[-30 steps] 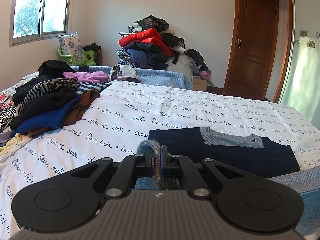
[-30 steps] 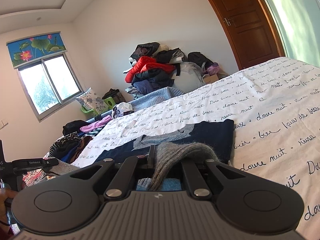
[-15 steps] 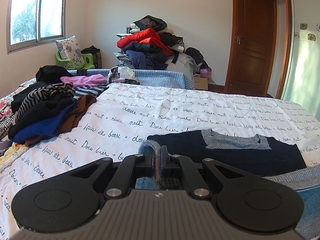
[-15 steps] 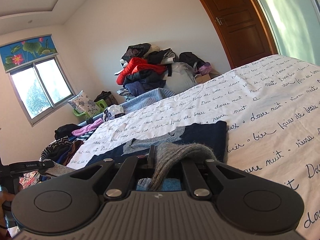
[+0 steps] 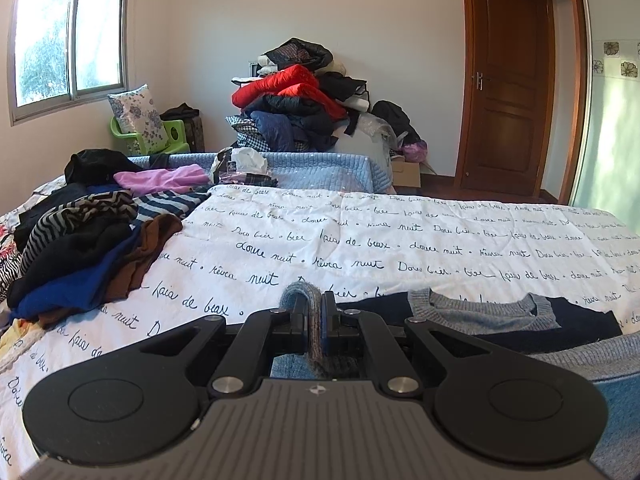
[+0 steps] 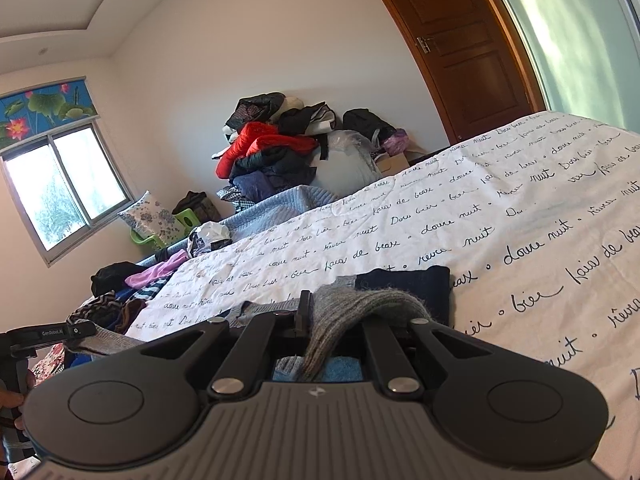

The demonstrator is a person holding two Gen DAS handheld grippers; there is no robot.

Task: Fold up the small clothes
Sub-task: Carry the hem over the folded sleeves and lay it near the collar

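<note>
On bed [image 5: 360, 240], tongs [image 5: 318, 320] pinching sweater [image 5: 520, 316]

I see a fuzzy grey-and-navy knit sweater [image 5: 500, 320] on the bed's matt printed cotton cover [image 5: 360, 232], my tools' matt black plastic, and a glossy wooden door [image 5: 508, 80].

one sweater [image 5: 520, 322], two grippers [image 5: 316, 320] [image 6: 320, 328], one door [image 5: 508, 80], one window [image 5: 68, 40], perhaps two clothes heaps [image 5: 80, 248].

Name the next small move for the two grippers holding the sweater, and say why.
Probably carry the pinched grey hem forward over the navy sweater toward its collar. Left gripper and right gripper are both shut on it, and the collar end lies flat on the bedspread ahead.
</note>
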